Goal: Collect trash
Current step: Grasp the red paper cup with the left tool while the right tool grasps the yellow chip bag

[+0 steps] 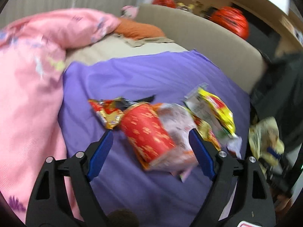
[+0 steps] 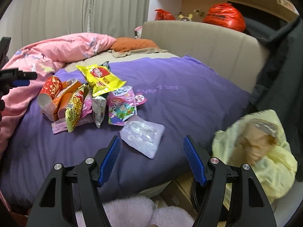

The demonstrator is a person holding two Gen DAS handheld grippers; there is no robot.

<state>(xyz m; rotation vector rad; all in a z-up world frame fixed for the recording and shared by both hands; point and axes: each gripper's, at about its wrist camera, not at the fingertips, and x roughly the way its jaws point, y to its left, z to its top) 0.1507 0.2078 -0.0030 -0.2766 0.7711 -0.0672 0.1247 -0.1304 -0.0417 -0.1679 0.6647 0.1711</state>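
Observation:
A heap of snack trash lies on the purple bedspread (image 2: 189,102). In the left wrist view a red paper cup (image 1: 149,132) lies on its side between the fingers of my open left gripper (image 1: 151,138), with a yellow wrapper (image 1: 217,107) to its right. In the right wrist view the same red cup (image 2: 50,92), the yellow wrapper (image 2: 102,77), a cartoon-printed packet (image 2: 123,109) and a clear plastic blister (image 2: 143,134) lie ahead. My right gripper (image 2: 151,151) is open, just short of the blister. A pale yellow bag (image 2: 265,151) hangs at the right.
A pink duvet (image 2: 62,51) is bunched at the left of the bed, with an orange pillow (image 2: 134,44) behind it. The beige headboard (image 2: 198,37) runs along the back, red bags (image 2: 225,17) on the shelf behind it. A fluffy lilac slipper (image 2: 132,211) sits below the bed edge.

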